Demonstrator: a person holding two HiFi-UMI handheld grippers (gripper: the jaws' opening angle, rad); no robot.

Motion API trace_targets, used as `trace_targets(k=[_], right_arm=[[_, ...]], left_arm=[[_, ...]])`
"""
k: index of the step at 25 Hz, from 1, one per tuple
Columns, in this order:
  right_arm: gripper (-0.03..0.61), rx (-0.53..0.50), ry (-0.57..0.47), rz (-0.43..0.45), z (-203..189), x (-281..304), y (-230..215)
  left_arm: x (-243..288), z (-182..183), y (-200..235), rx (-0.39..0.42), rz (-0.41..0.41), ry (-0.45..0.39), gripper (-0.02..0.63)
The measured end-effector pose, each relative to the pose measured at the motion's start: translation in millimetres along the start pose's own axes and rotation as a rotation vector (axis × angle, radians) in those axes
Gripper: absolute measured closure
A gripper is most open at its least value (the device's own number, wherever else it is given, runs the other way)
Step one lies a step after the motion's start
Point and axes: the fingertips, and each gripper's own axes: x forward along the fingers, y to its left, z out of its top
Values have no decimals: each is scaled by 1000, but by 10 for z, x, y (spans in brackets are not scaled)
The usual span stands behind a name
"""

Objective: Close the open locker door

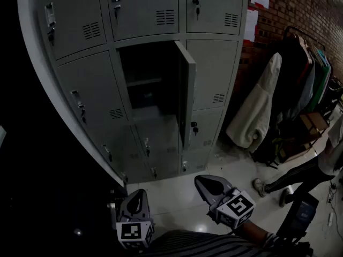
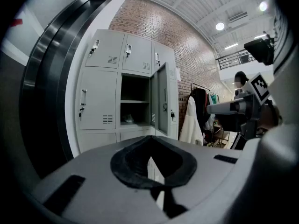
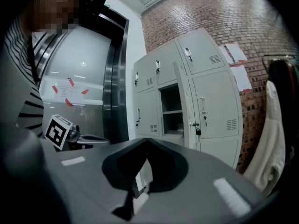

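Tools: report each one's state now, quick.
Left tool: closed, holding nothing.
Right tool: closed, holding nothing.

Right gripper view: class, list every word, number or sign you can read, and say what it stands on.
Nothing here can be read.
Papers on the brick wall: too small to read.
Notes on the glass: blurred.
Marker cube: a square pattern, no words.

Bare floor [image 1: 177, 196] lies before the open locker door [image 1: 186, 98]; coats [image 1: 260, 108] crowd the right side
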Motion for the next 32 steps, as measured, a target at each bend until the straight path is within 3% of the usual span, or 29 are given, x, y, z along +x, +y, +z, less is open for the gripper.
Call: trace_targets(k=[3, 5, 10, 17, 22, 26, 29, 32], right_arm=[[566, -76, -19, 27, 99, 70, -260], [508, -108, -33, 27, 237, 133, -440], [480, -141, -85, -17, 579, 361, -895], [431, -161, -109, -13, 837, 830, -1232], [393, -225, -121, 2, 1038, 1105, -1389], [364, -239, -96, 85, 1062, 1305, -1374], [365, -254, -67, 131, 1105, 1402, -1240], [417, -292, -47, 120, 1127, 1510, -1163]], left_arm=[[85, 53, -41, 14, 7, -13, 609], [141, 101, -62, 25, 12, -23, 609], [344, 213, -89, 40, -19, -33, 609], [852, 468, 163, 94, -76, -57, 609], [1297, 671, 429, 87, -138, -82, 609], [1649, 872, 616, 76, -199, -92, 609], [1840, 992, 717, 83, -232, -93, 609], [1984, 1022, 823, 96, -248, -85, 609]])
